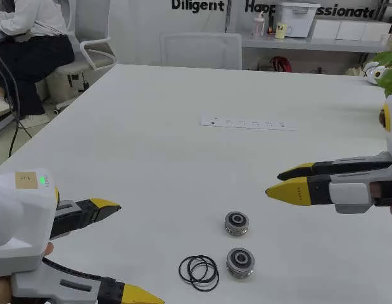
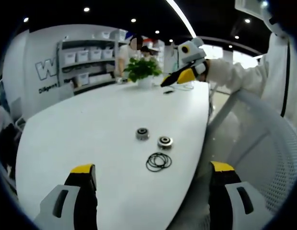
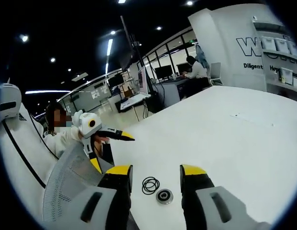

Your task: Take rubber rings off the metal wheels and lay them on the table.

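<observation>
Rubber rings (image 1: 199, 271) loose, wheels (image 1: 239, 261) (seemingly bare) beside

We count two metal wheels, a farther wheel (image 1: 237, 223) and a nearer wheel (image 1: 240, 261), and one power strip (image 1: 246, 123). The rubber rings (image 1: 199, 272) overlap in one heap, at least three by our count.

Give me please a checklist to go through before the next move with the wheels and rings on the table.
1. Left gripper open: ok, jaws wide apart.
2. Right gripper open: ok, a gap between its jaws shows in the right gripper view.
3. Far wheel and near wheel free on the table, neither held: ok.
4. Rubber rings lying on the table beside the near wheel: ok.
5. A ring left on either wheel: cannot tell, too small.
</observation>
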{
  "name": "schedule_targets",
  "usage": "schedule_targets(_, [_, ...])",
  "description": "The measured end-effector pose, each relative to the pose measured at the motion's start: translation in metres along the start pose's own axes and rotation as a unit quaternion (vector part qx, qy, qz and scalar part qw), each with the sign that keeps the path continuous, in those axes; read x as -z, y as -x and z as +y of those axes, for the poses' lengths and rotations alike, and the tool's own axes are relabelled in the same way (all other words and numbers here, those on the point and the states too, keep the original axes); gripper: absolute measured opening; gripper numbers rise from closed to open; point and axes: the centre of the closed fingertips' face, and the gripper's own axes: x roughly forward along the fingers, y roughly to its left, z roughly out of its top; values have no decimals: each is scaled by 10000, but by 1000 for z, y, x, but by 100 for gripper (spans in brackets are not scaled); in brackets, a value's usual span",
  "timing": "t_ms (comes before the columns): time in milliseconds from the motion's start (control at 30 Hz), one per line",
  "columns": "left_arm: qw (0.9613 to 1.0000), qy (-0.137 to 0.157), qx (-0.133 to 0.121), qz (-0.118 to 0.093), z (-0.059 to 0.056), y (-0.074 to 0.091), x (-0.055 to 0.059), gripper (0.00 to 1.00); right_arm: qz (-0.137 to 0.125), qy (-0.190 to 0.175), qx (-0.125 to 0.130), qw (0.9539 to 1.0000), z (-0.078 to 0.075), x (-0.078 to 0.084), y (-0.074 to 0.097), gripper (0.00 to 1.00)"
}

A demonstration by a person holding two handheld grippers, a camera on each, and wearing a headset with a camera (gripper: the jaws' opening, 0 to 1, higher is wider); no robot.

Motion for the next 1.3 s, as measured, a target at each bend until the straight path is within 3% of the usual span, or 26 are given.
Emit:
schedule_targets(333, [10000,-28,-32,-64,-4,7,-3,100,-416,610,121,9972,12,-20,37,55])
schedule_targets(467, [9999,-23,-44,-159,-6,10,-7,100,-546,789,228,9951,16,-21,52,64])
schedule_targets(567, [9997,-14,-113,-202,-6,12,-8,100,-612,864,430,9934,10,-17,63,73])
schedule_targets(733, [9995,11,-188,-239,-6,15,-7,100,-610,983,831,9898,-5,1,78,96])
schedule_targets(800, [9992,38,-265,-284,-4,17,-8,100,-618,944,958,9890,-11,9,84,100])
schedule_targets(933, [9987,101,-350,-343,-3,21,-7,100,-681,779,1142,9881,-18,24,92,100])
schedule_targets(1133, [9984,197,-399,-347,-6,22,-4,100,-460,339,1512,9869,-27,60,93,100])
schedule_targets(1167, [9979,226,-449,-408,-4,22,-6,100,-367,149,1545,9872,-28,71,91,100])
schedule_targets(1300, [9978,250,-520,-318,-2,23,-2,100,-176,-9,1490,9887,-22,93,81,100])
